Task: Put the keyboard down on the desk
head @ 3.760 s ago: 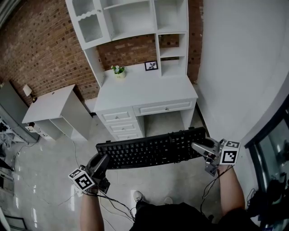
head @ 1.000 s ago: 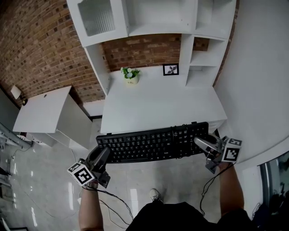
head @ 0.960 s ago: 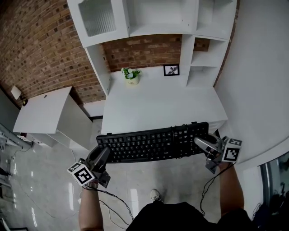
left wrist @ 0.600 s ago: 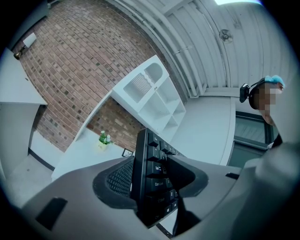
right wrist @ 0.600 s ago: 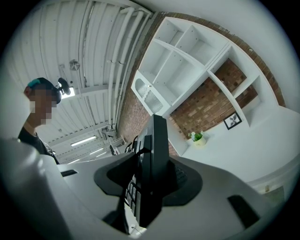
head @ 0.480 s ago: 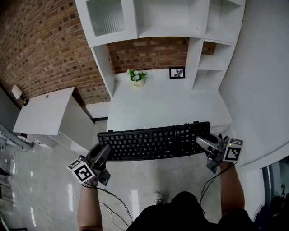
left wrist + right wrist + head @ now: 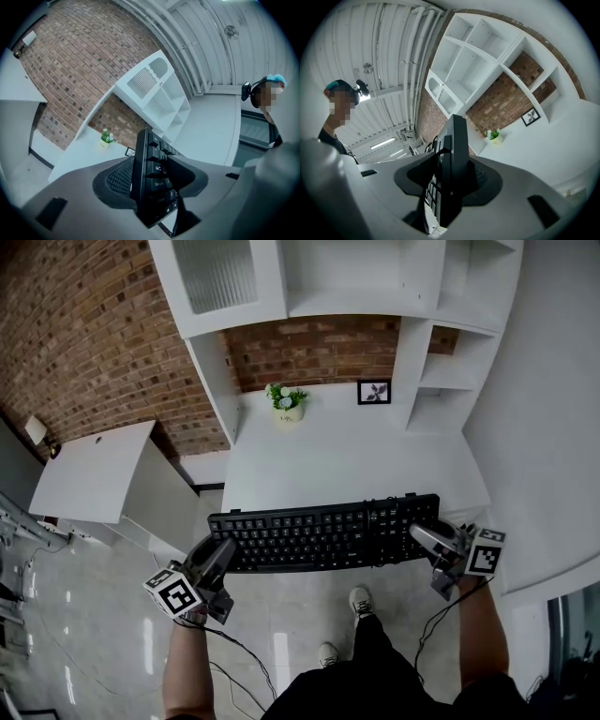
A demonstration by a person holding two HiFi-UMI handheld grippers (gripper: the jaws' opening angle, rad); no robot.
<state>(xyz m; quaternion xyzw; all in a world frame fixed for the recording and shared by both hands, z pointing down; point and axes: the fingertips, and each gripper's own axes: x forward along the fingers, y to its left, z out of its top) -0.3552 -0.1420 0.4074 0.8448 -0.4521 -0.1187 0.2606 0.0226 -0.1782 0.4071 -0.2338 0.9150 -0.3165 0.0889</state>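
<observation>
A long black keyboard (image 7: 323, 533) hangs level in the air at the front edge of the white desk (image 7: 347, 460), held by its two ends. My left gripper (image 7: 217, 559) is shut on the keyboard's left end (image 7: 147, 180), its pads clamping the key side and the underside. My right gripper (image 7: 427, 538) is shut on the right end (image 7: 451, 173) the same way. The keyboard's far edge overlaps the desk's front edge in the head view; whether it touches the top I cannot tell.
A small potted plant (image 7: 287, 402) and a framed picture (image 7: 373, 392) stand at the back of the desk. White shelving (image 7: 356, 282) rises above it against a brick wall. A low white cabinet (image 7: 89, 474) stands to the left. Cables (image 7: 234, 652) trail on the floor.
The view has closed in on the desk: the keyboard and both grippers have come forward to its front edge. Both grips are unchanged.
</observation>
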